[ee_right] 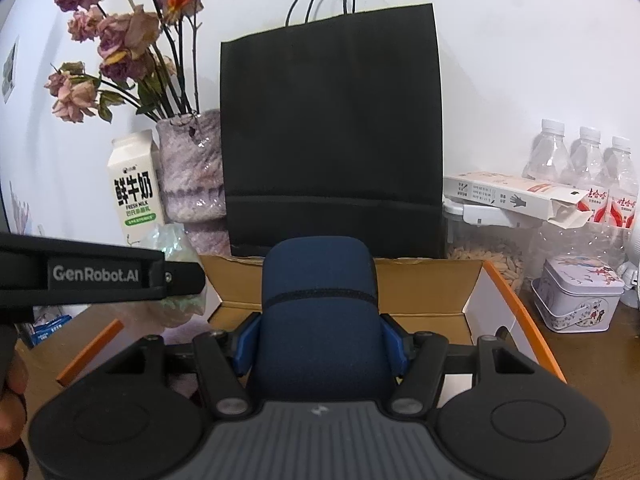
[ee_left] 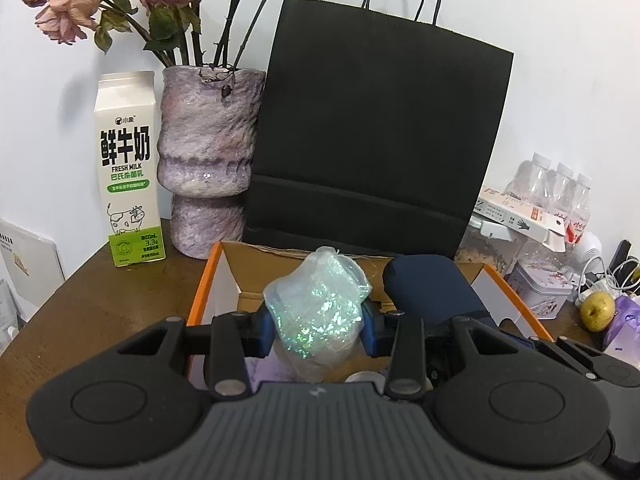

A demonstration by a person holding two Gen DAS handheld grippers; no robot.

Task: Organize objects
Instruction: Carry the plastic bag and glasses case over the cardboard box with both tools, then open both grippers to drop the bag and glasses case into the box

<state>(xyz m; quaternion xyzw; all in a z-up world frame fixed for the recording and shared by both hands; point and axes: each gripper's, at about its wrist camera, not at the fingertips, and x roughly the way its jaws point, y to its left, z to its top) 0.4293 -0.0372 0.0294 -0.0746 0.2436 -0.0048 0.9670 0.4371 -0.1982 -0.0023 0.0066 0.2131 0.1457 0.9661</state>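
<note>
Left gripper [ee_left: 318,326]: clenched on a clear bag of iridescent shreds [ee_left: 316,300], its blue pads pressing both sides, held above the open box.
Right gripper [ee_right: 320,338]: clenched on a navy blue fabric case [ee_right: 318,304], upright between the pads, over the box's near part.
Cardboard box [ee_right: 476,280]: open, orange-edged, white flaps raised, on the table in front of the black bag.
Table [ee_left: 100,300]: dark brown wood, pushed against the wall.
Wall [ee_left: 560,60]: plain white.
Black paper bag [ee_left: 372,140]: standing upright at the wall, cord handles up.
Vase [ee_left: 208,152]: mottled purple, holding dried roses [ee_left: 64,8], just beside the bag's left edge.
Milk carton [ee_left: 128,168]: white and green, touching or nearly touching the vase.
Right side of table: water bottles [ee_right: 584,168], a long flat carton [ee_right: 516,196] lying on a clear jar of seeds [ee_right: 484,256], a floral tin [ee_right: 576,300].
Far right in the left view: a yellow-green pear [ee_left: 598,310] and white cables [ee_left: 612,276].
</note>
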